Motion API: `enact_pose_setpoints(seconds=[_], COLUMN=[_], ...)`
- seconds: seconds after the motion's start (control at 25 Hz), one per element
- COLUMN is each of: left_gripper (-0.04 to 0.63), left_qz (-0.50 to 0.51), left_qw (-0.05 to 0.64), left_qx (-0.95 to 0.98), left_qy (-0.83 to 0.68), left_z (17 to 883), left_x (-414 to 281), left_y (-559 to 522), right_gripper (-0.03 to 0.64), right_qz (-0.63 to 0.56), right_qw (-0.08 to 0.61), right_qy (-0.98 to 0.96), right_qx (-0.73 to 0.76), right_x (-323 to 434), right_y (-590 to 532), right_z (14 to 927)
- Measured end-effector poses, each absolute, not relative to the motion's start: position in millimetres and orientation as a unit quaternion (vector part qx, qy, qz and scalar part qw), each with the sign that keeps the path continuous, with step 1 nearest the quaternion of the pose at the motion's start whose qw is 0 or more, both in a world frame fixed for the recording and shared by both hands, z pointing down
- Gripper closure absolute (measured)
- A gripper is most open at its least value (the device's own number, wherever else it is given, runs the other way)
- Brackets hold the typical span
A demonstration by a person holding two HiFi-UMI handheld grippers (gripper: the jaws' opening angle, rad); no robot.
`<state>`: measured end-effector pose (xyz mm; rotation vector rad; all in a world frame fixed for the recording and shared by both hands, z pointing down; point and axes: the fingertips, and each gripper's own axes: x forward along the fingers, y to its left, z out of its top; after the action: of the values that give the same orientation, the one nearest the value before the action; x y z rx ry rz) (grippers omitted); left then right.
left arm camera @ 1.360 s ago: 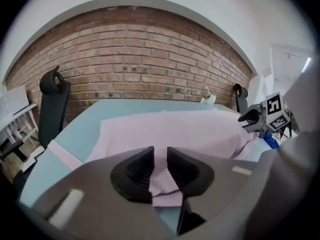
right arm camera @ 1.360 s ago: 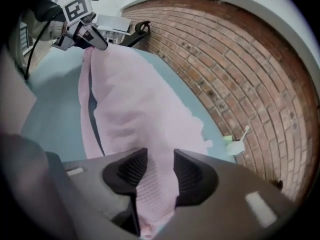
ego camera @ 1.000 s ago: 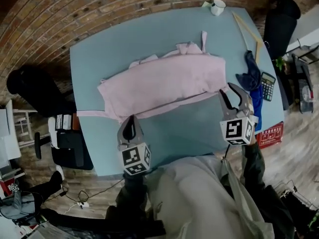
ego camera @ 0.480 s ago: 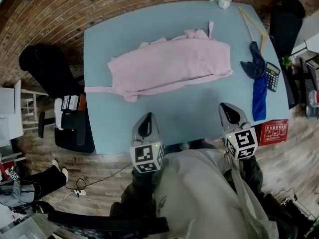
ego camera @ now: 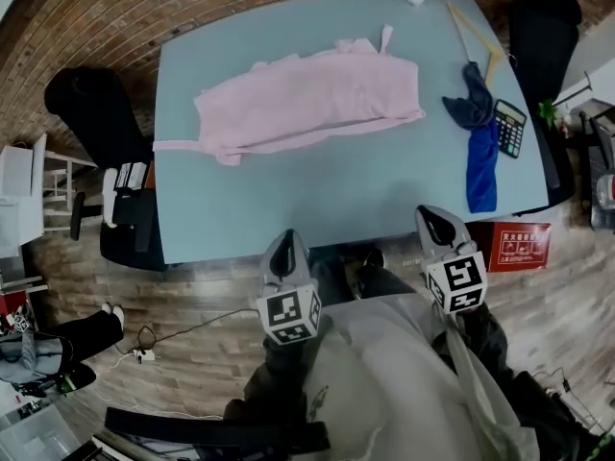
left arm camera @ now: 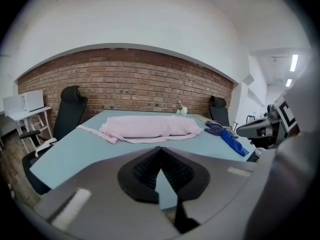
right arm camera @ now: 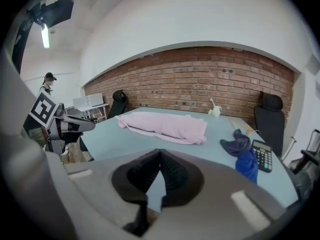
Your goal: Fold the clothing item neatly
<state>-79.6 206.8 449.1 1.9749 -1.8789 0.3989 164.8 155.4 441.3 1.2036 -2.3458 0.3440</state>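
the pale blue desk (ego camera: 288,200) fills the head view. the pink garment (ego camera: 307,99) lies across its far half, already doubled into a long band, with a thin strap trailing off its left end and ragged edges along the far side. both tongs hang off the near desk edge, well apart from the cloth: the left tongs (ego camera: 284,244) and the right tongs (ego camera: 434,221) are each pinched fully together with nothing between them.

judging by the band shape, the next fold is end to end. it would go best by gripping both corners of one short end, tucking in the loose strap first, and laying it square on the other end.

a red box (ego camera: 519,245) on the floor by the right desk edge carries white print, too small to read. the calculator (ego camera: 509,128) beside the blue cloth (ego camera: 480,161) shows no legible marks.
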Motion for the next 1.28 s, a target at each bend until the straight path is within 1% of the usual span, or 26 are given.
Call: enact_pose_setpoints(seconds=[0.2,0.44,0.64,0.84,1.04,1.28], left_gripper=[0.588,0.588,0.588,0.588,0.588,0.588], left_qz=[0.14,0.139,0.135,0.132,0.133,0.145], left_qw=[0.177,0.16,0.169,0.161,0.168,0.172], left_qx=[0.719,0.738,0.744,0.752,0.753,0.76], left_qy=[-0.658,-0.641,-0.632,-0.626,-0.622,-0.609], left_z=[448,441,445,441,444,442], left_x=[-60,-69,-84,-95,-102,-95], left_y=[221,209,202,193,184,179], right_gripper=[0.614,0.614,0.614,0.614,0.614,0.614], right_qz=[0.136,0.117,0.106,0.1,0.1,0.096], right_qw=[0.236,0.241,0.241,0.243,0.244,0.246], right_qy=[-0.848,-0.849,-0.855,-0.858,-0.854,-0.851], right_qx=[0.454,0.456,0.447,0.441,0.448,0.453], right_x=[179,152,116,94,89,95], right_y=[170,176,178,181,178,172], right_z=[450,447,447,448,449,448])
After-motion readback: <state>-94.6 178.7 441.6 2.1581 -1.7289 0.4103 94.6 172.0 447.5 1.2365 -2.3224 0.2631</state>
